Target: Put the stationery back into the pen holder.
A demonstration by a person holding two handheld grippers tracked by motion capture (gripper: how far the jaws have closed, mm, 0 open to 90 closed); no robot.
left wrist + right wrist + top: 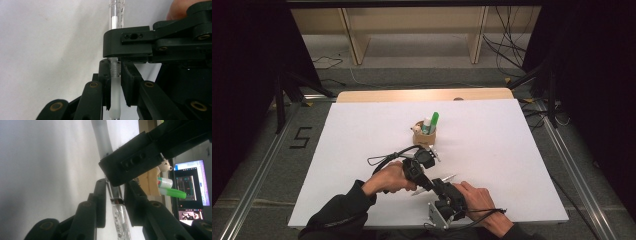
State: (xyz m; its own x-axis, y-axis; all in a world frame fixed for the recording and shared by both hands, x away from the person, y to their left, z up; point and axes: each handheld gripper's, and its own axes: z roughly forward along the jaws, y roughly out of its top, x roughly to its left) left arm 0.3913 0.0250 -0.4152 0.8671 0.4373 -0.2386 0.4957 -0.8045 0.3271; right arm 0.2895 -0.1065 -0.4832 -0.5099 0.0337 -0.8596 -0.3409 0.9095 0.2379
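Both grippers, left [428,186] and right [432,183], jaws clamped on one clear pen [115,85] over the white table [362,130].

My jaws are black with brass-coloured pivot pins — both pairs. The pen [115,75] between them is clear, frosted white at one end. The table cover [362,130] is plain white; the tan holder [424,135] carries a bright green marker [433,121].
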